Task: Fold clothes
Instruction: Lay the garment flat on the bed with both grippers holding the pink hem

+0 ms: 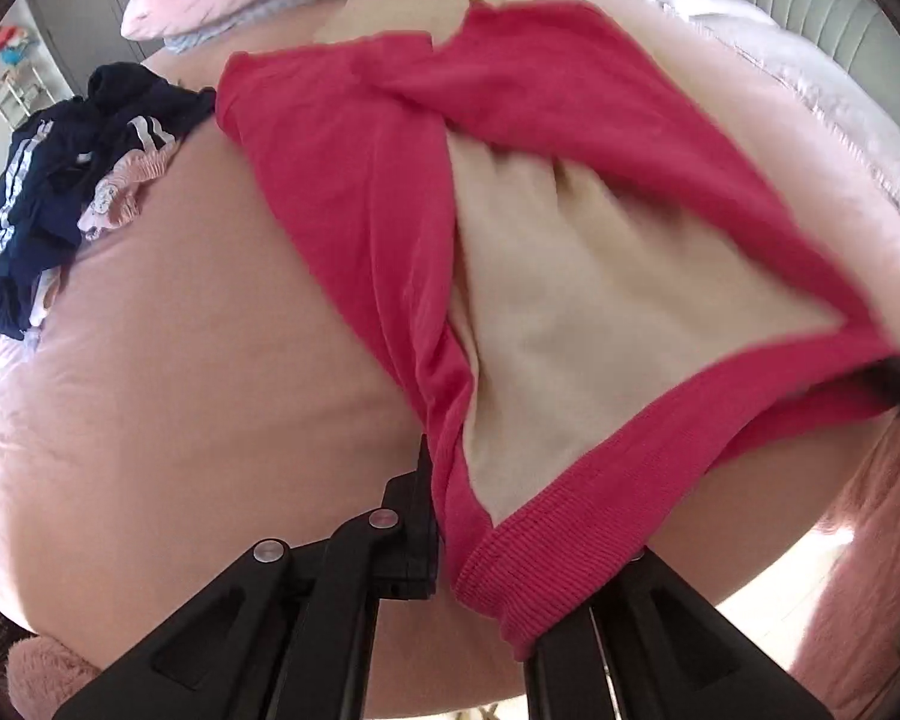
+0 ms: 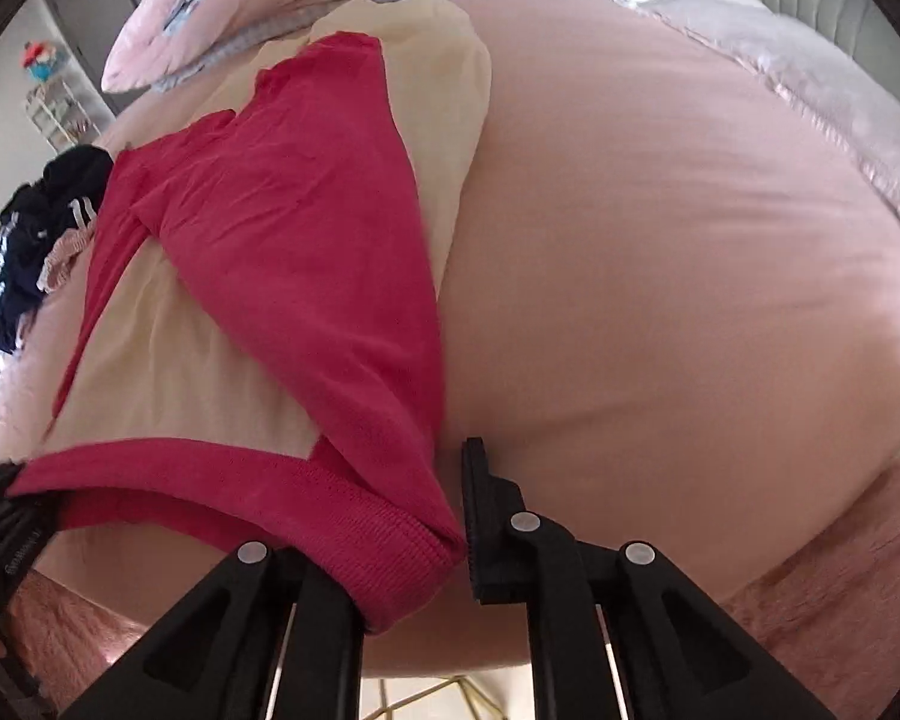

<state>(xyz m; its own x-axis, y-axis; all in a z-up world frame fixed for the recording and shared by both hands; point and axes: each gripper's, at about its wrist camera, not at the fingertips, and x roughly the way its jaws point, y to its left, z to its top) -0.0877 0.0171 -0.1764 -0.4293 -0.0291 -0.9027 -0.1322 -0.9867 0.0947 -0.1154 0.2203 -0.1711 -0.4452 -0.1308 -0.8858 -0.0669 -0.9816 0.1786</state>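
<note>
On the bed: a pink sheet (image 1: 168, 372) covers the mattress, and the red-and-cream garment (image 1: 570, 312) is spread over it, stretching away from both grippers toward twelve o'clock.

Garment: red sleeves and red ribbed hem, cream body panel showing between the red parts; it looks a little blurred, creased in the middle.

Left gripper (image 1: 450, 546): jaws pressed together on the ribbed red hem, right at the corner! In the left wrist view the cloth comes up out of the jaws toward one o'clock, and the left finger (image 1: 417, 516) shows bare beside the fabric at its nine o'clock side.

Right gripper (image 2: 456, 534): the other hem corner sits between its jaws, bunched against the ridged pad of the right finger (image 2: 480, 516). The left finger is buried under the red rib, so whether the pads truly press the cloth I cannot tell.

Between the two: the hem runs as a red band from one gripper to the other; in the right wrist view the left gripper appears at nine o'clock, holding the far end, and in the left wrist view the right gripper peeks in at three o'clock.

Off to the side: a navy striped clothes pile (image 1: 60, 198) lies at ten o'clock on the sheet, well apart from the garment's hem.

Far end: a pink pillow (image 1: 240, 6) at twelve o'clock, just beyond the garment's top.
</note>
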